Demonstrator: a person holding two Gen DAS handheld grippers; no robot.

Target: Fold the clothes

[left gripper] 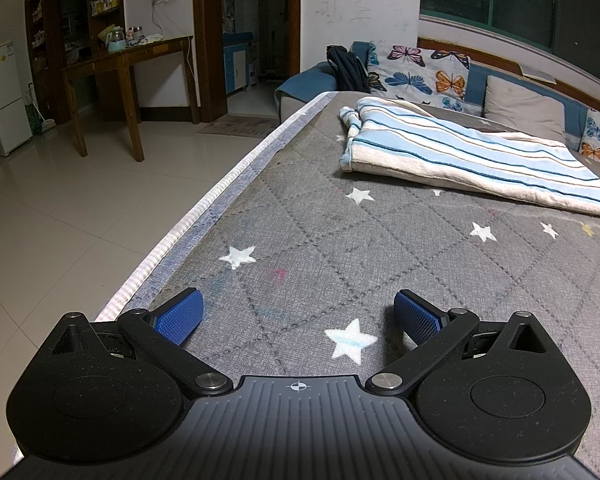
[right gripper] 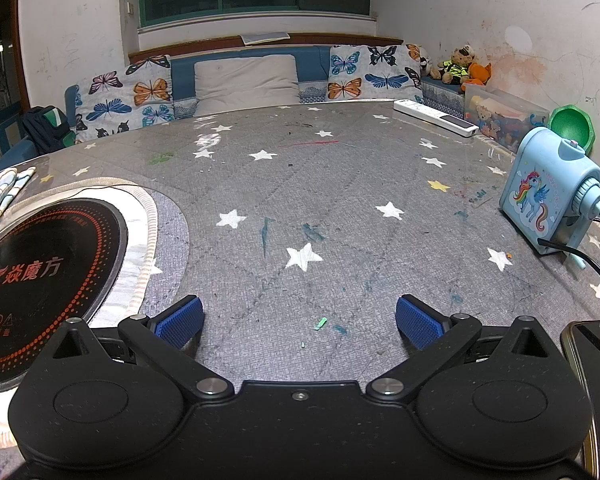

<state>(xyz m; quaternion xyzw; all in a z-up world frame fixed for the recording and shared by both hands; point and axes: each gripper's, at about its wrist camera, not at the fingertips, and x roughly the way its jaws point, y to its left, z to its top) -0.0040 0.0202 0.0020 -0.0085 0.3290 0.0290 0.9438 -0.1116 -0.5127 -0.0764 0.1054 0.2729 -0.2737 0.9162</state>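
My left gripper (left gripper: 298,316) rested low over the grey star-print table cover (left gripper: 300,208), its blue pads spread wide with nothing between them. My right gripper (right gripper: 300,320) sat the same way, jaws apart and empty, aimed across the table toward the cushions at twelve o'clock.

The striped cloth (left gripper: 472,156) lay at about one o'clock from the left gripper, well apart from it. It looked doubled over on itself, with a bunched end toward the far edge of the table. From the right wrist I caught only a corner of it (right gripper: 2,196) at ten o'clock, beyond the round induction hob (right gripper: 44,276) set into the table.

That shape would suit either a garment dropped in a loose heap and waiting to be squared, or one already folded and laid aside; I could not tell which. If any fold was still due, I judged it best to pinch only the top layer at an outer corner, keep both pads level, and steer the right side clear of the hob and the blue pencil sharpener (right gripper: 552,196) at two o'clock.
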